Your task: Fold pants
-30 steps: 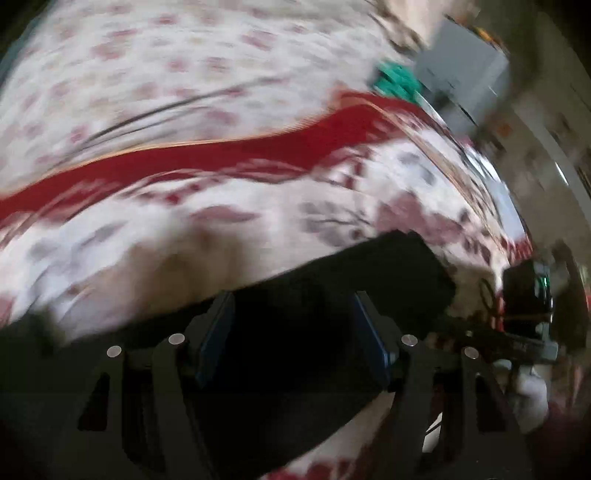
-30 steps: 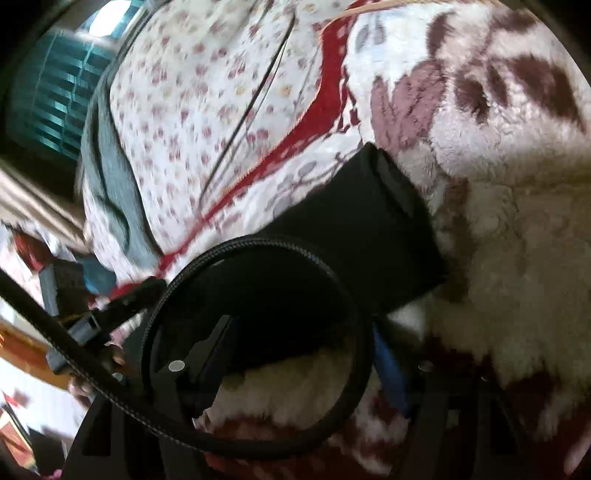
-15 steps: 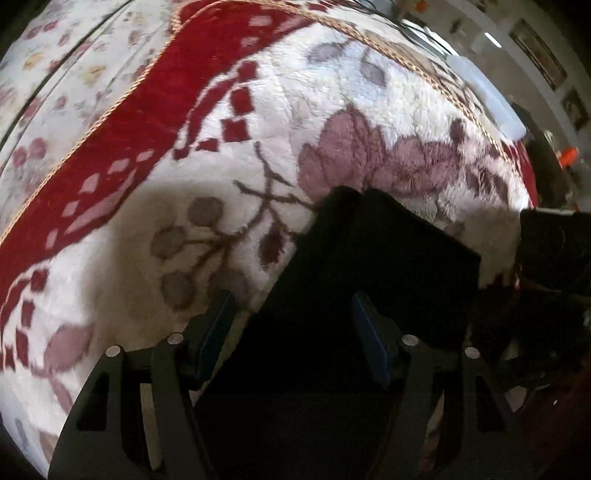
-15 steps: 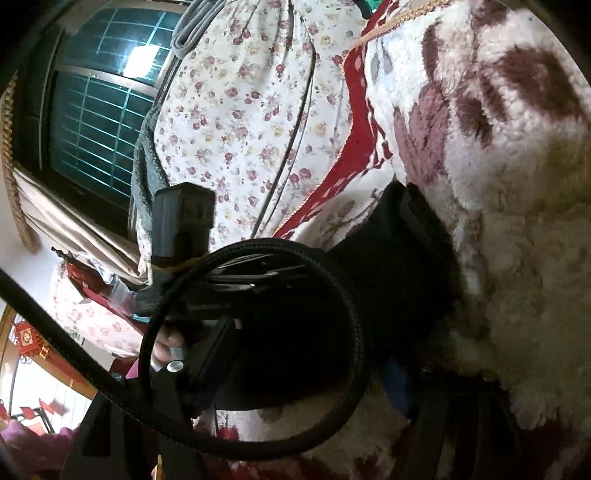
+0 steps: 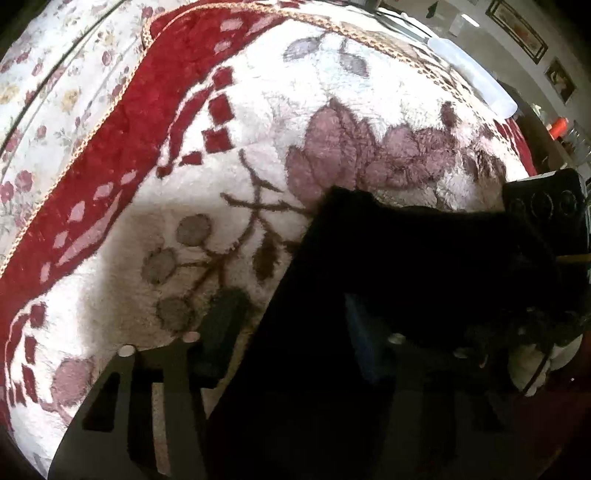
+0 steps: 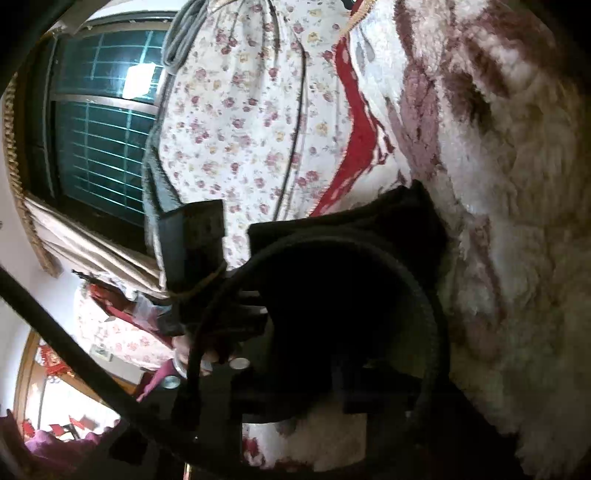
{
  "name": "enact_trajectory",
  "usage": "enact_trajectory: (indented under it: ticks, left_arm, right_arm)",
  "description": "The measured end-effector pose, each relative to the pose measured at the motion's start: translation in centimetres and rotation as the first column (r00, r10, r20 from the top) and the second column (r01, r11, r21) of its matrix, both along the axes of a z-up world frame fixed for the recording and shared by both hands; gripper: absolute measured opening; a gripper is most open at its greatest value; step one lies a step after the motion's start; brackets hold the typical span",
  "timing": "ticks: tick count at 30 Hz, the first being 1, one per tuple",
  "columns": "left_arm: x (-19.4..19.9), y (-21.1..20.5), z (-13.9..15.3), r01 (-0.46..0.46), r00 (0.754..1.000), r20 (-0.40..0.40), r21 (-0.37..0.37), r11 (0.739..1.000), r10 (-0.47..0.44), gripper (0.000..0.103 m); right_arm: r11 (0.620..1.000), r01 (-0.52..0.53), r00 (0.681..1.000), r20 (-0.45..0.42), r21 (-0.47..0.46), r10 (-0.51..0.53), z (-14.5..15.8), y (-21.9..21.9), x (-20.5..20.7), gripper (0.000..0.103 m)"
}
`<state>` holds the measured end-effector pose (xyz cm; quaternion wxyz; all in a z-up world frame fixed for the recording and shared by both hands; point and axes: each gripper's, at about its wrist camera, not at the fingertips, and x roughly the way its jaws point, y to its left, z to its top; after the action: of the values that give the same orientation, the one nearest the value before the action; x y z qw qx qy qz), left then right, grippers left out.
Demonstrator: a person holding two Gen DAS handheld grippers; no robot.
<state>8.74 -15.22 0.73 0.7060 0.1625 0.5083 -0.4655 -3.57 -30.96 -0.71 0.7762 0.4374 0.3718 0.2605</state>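
On the left, the left tongs stand released, their 2 fingers wide apart on either side of the black pants, which lie folded on the fluffy flowered blanket; to the right, the right tongs also sit around the pants, but whether they are clenched I cannot tell; a black cable loops in front.

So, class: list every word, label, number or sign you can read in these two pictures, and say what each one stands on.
None can be read.
Framed pictures on the far wall: too small and blurred to show any text.
Red hanging decoration by the doorway: blurred; any characters are illegible.
Black pants, plush blanket and flowered sheet: patterns only, no lettering.
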Motion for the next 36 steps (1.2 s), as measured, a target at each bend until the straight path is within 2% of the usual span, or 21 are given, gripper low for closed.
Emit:
enact_trajectory:
  ticks: [3,5,7,11,12,14,16,19,21,26,29,31,34,36]
  left_arm:
    - [0.0,0.1,0.1,-0.004,1.0,-0.001,-0.005,1.0,0.004,0.051]
    - [0.1,0.2,0.2,-0.009,1.0,-0.01,0.001,1.0,0.009,0.052]
    - [0.4,0.0,0.3,-0.007,1.0,-0.025,0.009,1.0,0.008,0.053]
    - [0.8,0.7,0.7,0.013,0.999,-0.03,0.018,1.0,-0.012,0.059]
    - [0.9,0.8,0.5,0.018,1.0,-0.026,0.019,1.0,-0.017,0.061]
    - [0.7,0.8,0.3,0.028,1.0,-0.009,0.024,0.999,-0.028,0.063]
    - [0.3,0.6,0.2,0.037,0.999,0.002,0.036,0.999,-0.037,0.062]
    - [-0.1,0.5,0.2,0.045,0.999,0.027,0.024,0.999,-0.045,0.05]
    - [-0.3,0.6,0.5,0.058,0.998,0.004,-0.014,0.998,-0.058,0.027]
    - [-1.0,1.0,1.2,0.011,1.0,0.02,-0.038,0.999,-0.01,0.014]
    - [-0.9,2.7,3.1,-0.035,0.998,0.041,-0.086,0.996,0.039,0.013]
    - [-0.7,4.0,4.5,-0.056,0.997,0.037,-0.132,0.99,0.062,0.013]
    - [-1.4,5.5,5.8,-0.095,0.992,0.065,-0.141,0.985,0.104,0.013]
    - [-1.8,6.3,6.3,-0.117,0.989,0.074,-0.145,0.983,0.129,0.013]
  right_arm:
    - [0.999,-0.003,0.999,-0.034,-0.033,0.002,0.0,0.1,-0.1,0.018]
    - [0.999,0.021,0.997,-0.069,-0.048,-0.024,0.2,0.0,-0.2,0.021]
    - [0.997,0.058,0.993,-0.097,-0.041,-0.062,0.4,-0.3,-0.3,0.044]
    - [0.993,0.11,0.987,-0.114,-0.032,-0.113,0.4,-0.7,-0.1,0.046]
    - [0.993,0.111,0.987,-0.111,-0.04,-0.115,0.4,-0.7,0.2,0.044]
    - [0.993,0.1,0.987,-0.119,-0.059,-0.107,0.1,-0.6,0.8,0.033]
    - [0.994,0.105,0.99,-0.088,-0.035,-0.108,0.0,-0.9,1.1,0.018]
    - [0.996,0.09,0.993,-0.073,-0.018,-0.091,0.0,-0.9,0.9,0.013]
    - [0.997,0.079,0.995,-0.066,0.005,-0.079,0.1,-1.0,0.9,0.012]
    - [0.995,0.05,0.999,-0.025,0.088,-0.048,1.0,-1.0,0.7,0.011]
    - [0.994,-0.006,0.999,0.045,0.109,0.001,3.2,-0.3,0.6,0.008]
    - [0.997,-0.044,0.996,0.084,0.07,0.038,4.8,0.7,0.8,0.008]
    - [0.996,-0.084,0.99,0.121,0.038,0.079,6.4,2.0,1.4,0.008]
    - [0.998,-0.059,0.991,0.121,0.032,0.055,6.8,2.1,1.2,0.008]
